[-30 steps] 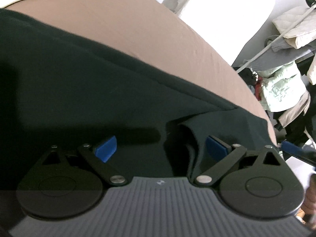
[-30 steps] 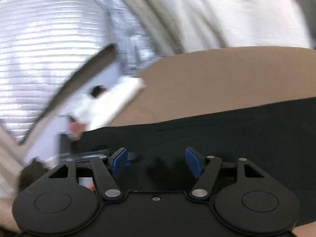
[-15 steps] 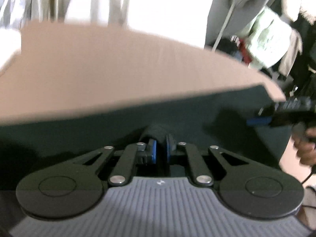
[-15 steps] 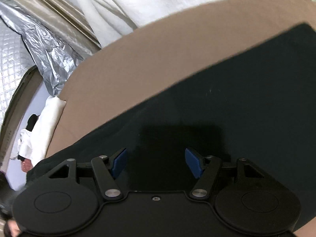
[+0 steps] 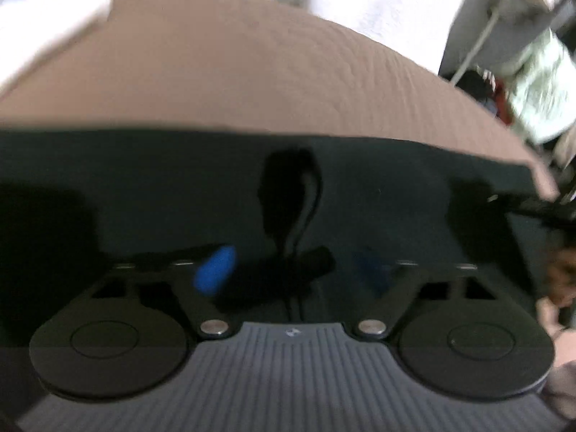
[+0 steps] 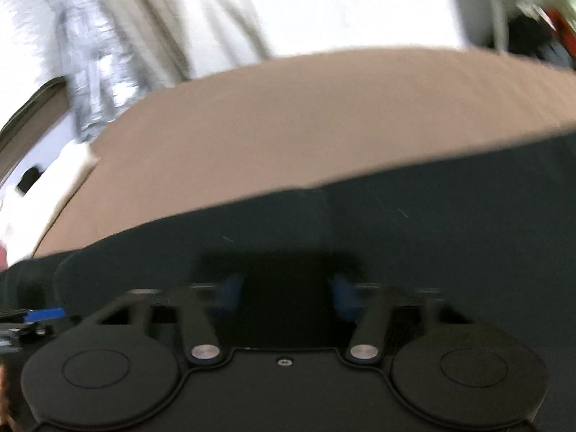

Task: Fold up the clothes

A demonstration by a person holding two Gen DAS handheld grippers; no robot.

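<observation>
a tan fabric-covered surface (image 5: 288,82) is backed by pale curtains. a dark green cloth garment (image 6: 450,223) is spread along its near edge. the left gripper (image 5: 293,270) is opening wide over a raised crease; the right gripper (image 6: 286,295) is closing, nothing yet pinched. one layer should be gathered squarely.

A brown-covered bed (image 6: 324,126) is backed by white curtains (image 6: 324,7), with silver quilted foil (image 6: 90,72) seen at the left and hung clothing (image 5: 536,82) at the right.
</observation>
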